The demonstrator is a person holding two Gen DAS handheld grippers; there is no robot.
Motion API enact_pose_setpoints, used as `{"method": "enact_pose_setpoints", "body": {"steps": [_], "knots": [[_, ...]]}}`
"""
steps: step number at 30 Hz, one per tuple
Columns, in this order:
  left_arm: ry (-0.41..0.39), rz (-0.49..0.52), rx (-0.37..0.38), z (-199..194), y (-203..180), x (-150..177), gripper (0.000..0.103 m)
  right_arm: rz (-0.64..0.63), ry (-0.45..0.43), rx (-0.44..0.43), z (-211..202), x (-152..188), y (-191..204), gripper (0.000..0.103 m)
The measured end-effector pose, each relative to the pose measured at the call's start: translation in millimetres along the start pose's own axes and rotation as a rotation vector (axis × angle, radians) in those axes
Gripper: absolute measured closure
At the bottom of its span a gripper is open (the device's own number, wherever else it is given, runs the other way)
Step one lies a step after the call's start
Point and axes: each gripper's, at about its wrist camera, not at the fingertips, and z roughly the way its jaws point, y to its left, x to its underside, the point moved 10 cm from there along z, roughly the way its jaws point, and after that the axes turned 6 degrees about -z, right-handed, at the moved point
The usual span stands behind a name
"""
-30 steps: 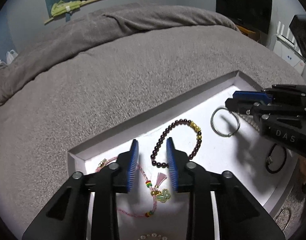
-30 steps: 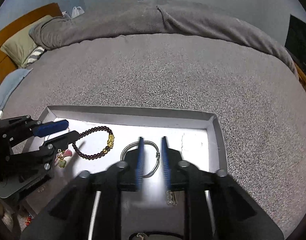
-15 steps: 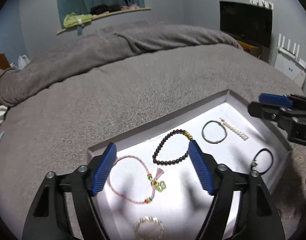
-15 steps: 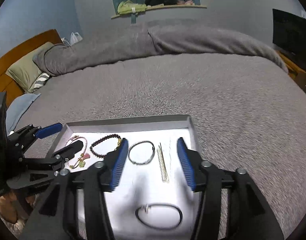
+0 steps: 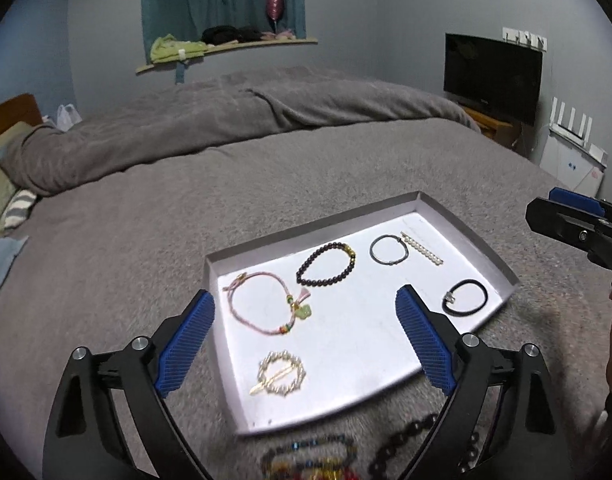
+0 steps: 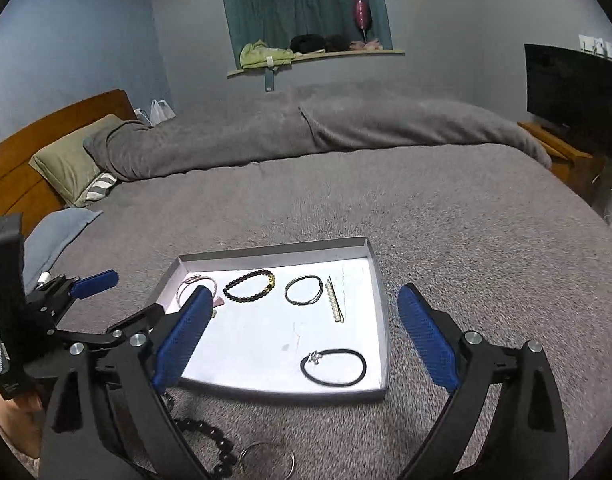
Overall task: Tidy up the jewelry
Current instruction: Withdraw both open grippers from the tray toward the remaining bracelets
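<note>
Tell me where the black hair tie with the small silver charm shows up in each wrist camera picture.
Left wrist view: black hair tie lies at the tray's right side, near its right wall.
Right wrist view: black hair tie lies in the tray's near right corner.
Shared landmark: the pearl hair clip, just beyond the tie in both views.

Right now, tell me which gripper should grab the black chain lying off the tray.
Left, probably. The black chain lies just below the open left gripper, at the tray front edge; the right gripper is also open.
</note>
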Motion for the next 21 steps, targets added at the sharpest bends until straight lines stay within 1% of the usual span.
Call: {"method": "enact_pose_setpoints", "body": {"steps": [2,6,8,13,15,18,21], "knots": [[-0.009,-0.009,-0.003,-8.8,1.6,3.7,0.01,-0.004,-0.003,0.004,-6.3,5.0,3.3,0.006],[-0.029,-0.05,-0.018,-28.8,11.2,21.2,0.009,-0.009,0.003,0.005,-13.8,19.3,8.2,0.006],[-0.035,-0.069,-0.017,-35.5,17.2,31.7,0.009,-0.013,0.012,0.003,-13.5,26.3,11.2,0.006],[-0.046,-0.129,-0.043,-48.2,36.7,54.1,0.009,-0.013,0.027,0.009,-14.6,44.3,12.8,0.006],[-0.048,-0.135,-0.046,-52.6,41.5,62.0,0.009,-0.011,0.026,0.015,-16.0,51.4,10.9,0.006],[-0.055,-0.13,-0.075,-58.0,46.4,72.6,0.009,-0.001,0.022,0.016,-16.4,60.8,7.3,0.006],[-0.054,-0.134,-0.073,-57.6,49.7,82.4,0.009,0.01,0.018,0.021,-15.1,70.6,1.1,0.006]]}}
